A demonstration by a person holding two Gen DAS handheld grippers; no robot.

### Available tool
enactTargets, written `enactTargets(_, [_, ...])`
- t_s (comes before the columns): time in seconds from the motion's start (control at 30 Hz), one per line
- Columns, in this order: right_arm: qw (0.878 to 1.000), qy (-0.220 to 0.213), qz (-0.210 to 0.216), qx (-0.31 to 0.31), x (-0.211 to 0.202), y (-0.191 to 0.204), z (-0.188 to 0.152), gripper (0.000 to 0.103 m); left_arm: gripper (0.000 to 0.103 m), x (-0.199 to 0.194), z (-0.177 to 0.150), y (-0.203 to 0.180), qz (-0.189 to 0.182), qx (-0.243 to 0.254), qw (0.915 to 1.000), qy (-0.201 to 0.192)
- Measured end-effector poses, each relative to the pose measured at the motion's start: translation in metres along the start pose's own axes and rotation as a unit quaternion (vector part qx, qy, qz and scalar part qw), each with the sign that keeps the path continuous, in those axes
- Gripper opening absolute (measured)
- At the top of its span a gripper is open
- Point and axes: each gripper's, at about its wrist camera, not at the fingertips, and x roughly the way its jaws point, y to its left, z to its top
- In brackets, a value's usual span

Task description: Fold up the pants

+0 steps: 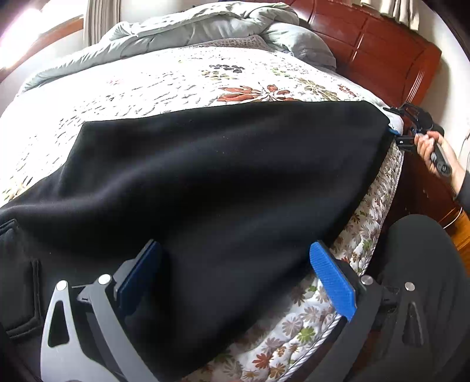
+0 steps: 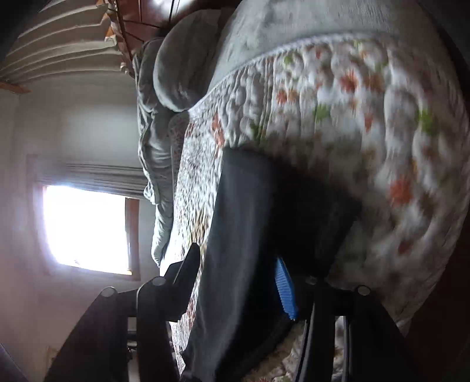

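Black pants [image 1: 211,176] lie spread across the floral bedspread [image 1: 164,85], reaching the bed's right edge. My left gripper [image 1: 235,264] stands wide open astride the near edge of the pants, its blue pads [image 1: 332,279] on either side of the cloth. My right gripper [image 1: 395,129] is at the far right end of the pants at the bed's corner. In the right wrist view the pants [image 2: 235,235] hang between the right gripper's [image 2: 238,270] spread fingers, one blue pad [image 2: 285,288] against the cloth; the view is blurred.
A grey duvet [image 1: 199,26] is bunched at the back of the bed against a red-brown wooden headboard [image 1: 379,50]. The person's dark-clothed leg [image 1: 420,264] is beside the bed at right. A bright window [image 2: 85,226] shows in the right wrist view.
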Motion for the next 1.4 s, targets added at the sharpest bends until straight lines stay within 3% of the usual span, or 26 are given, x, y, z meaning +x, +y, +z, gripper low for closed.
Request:
enactTargets(0.03, [1.000, 0.000, -0.004, -0.012, 0.004, 0.003, -0.005, 0.048, 0.100, 0.000, 0.000, 0.000, 0.000, 0.000, 1.0000, 0.000])
enactTargets(0.07, [0.999, 0.000, -0.017, -0.028, 0.007, 0.007, -0.008, 0.037, 0.100, 0.001, 0.000, 0.000, 0.000, 0.000, 1.0000, 0.000])
enactTargets(0.1, [0.999, 0.003, -0.022, -0.035, 0.009, 0.010, -0.011, 0.009, 0.100, 0.001, 0.000, 0.000, 0.001, 0.001, 1.0000, 0.000])
enactTargets(0.13, [0.999, 0.002, -0.032, -0.042, 0.009, 0.013, -0.013, 0.005, 0.100, 0.000, 0.000, 0.000, 0.001, 0.001, 1.0000, 0.000])
enactTargets(0.3, [0.997, -0.018, -0.032, -0.075, -0.012, 0.039, -0.021, 0.005, 0.100, -0.002, 0.003, 0.001, -0.005, 0.002, 1.0000, 0.004])
enactTargets(0.47, [0.997, -0.016, -0.035, -0.070, -0.029, 0.037, -0.022, 0.005, 0.100, -0.003, 0.004, 0.001, -0.016, 0.009, 0.9998, 0.012])
enactTargets(0.63, [0.997, -0.017, -0.040, -0.070, -0.034, 0.034, -0.024, 0.005, 0.100, -0.010, 0.008, -0.002, -0.052, 0.019, 0.9980, 0.029])
enactTargets(0.73, [0.997, 0.014, -0.057, -0.042, -0.015, 0.008, -0.021, 0.006, 0.100, -0.008, 0.004, -0.003, -0.054, 0.029, 0.9974, 0.038])
enactTargets(0.8, [0.999, 0.029, -0.035, -0.019, -0.012, -0.005, -0.023, 0.011, 0.100, -0.006, 0.001, -0.005, -0.044, 0.034, 0.9977, 0.040])
enactTargets(0.83, [0.999, 0.026, -0.026, -0.022, -0.016, -0.003, -0.026, 0.016, 0.100, -0.006, 0.000, -0.005, -0.040, 0.035, 0.9978, 0.039])
enactTargets(0.87, [0.999, 0.027, -0.016, -0.023, -0.019, 0.000, -0.031, 0.032, 0.100, -0.007, -0.001, -0.006, -0.036, 0.036, 0.9981, 0.035])
enactTargets(0.9, [0.999, 0.033, -0.007, -0.022, -0.020, 0.003, -0.037, 0.040, 0.100, -0.008, -0.002, -0.007, -0.034, 0.036, 0.9983, 0.032])
enactTargets(1.1, [0.990, 0.131, 0.029, -0.040, 0.015, 0.018, -0.109, 0.040, 0.100, -0.004, -0.003, -0.013, -0.005, 0.055, 0.9982, 0.025])
enactTargets(1.23, [0.986, 0.157, 0.044, -0.041, 0.033, 0.021, -0.140, 0.039, 0.098, -0.003, -0.001, -0.012, 0.003, 0.051, 0.9985, 0.022])
enactTargets(1.27, [0.985, 0.162, 0.043, -0.039, 0.036, 0.021, -0.143, 0.034, 0.096, -0.004, -0.001, -0.011, 0.005, 0.048, 0.9986, 0.021])
enactTargets(1.37, [0.983, 0.165, 0.010, -0.082, 0.035, 0.033, -0.157, 0.005, 0.064, -0.010, -0.001, -0.010, -0.013, 0.040, 0.9990, 0.012])
enactTargets(1.4, [0.983, 0.163, 0.011, -0.080, 0.033, 0.033, -0.158, 0.005, 0.051, -0.013, 0.000, -0.011, -0.026, 0.038, 0.9989, 0.011])
